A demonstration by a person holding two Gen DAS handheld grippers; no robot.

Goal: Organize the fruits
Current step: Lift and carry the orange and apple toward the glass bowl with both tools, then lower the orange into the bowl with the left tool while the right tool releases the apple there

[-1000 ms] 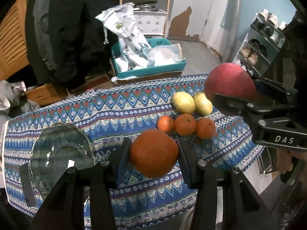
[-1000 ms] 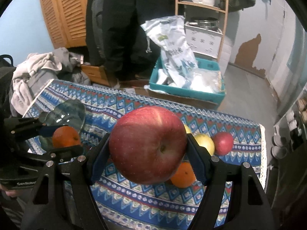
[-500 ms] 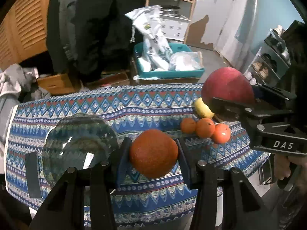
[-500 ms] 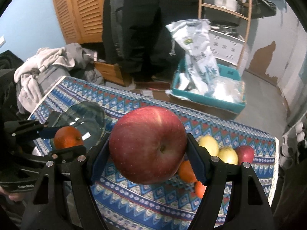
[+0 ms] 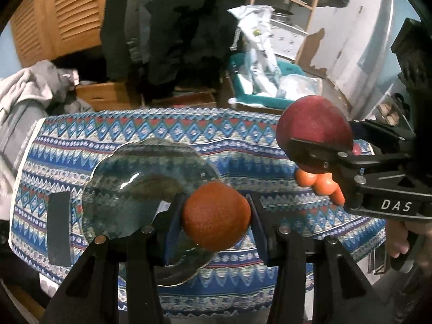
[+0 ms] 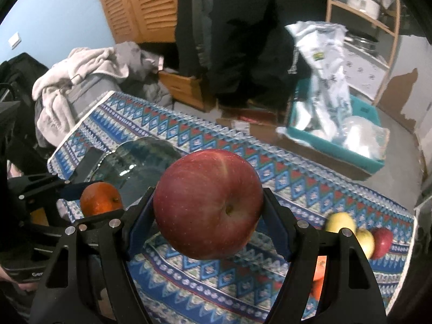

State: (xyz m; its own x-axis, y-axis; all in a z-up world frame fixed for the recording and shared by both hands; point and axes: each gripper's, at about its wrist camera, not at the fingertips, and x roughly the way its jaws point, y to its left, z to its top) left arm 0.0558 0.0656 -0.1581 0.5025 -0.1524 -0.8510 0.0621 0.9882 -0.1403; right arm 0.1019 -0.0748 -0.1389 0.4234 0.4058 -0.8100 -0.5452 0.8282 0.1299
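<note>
Left gripper (image 5: 216, 220) clamped narrowly on an orange (image 5: 216, 216), pads pressing both sides, held above the near rim of the glass bowl (image 5: 135, 178); right gripper (image 6: 208, 210) set wider, closed on a red apple (image 6: 208, 202), carried above the patterned tablecloth (image 6: 243, 172) just right of the bowl; remaining fruit (image 6: 351, 232) lies at the cloth's right end.

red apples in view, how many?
2. One apple is clamped in the right gripper; a second red apple lies on the table beside two yellow fruits. Others may be hidden behind the grippers.
</note>
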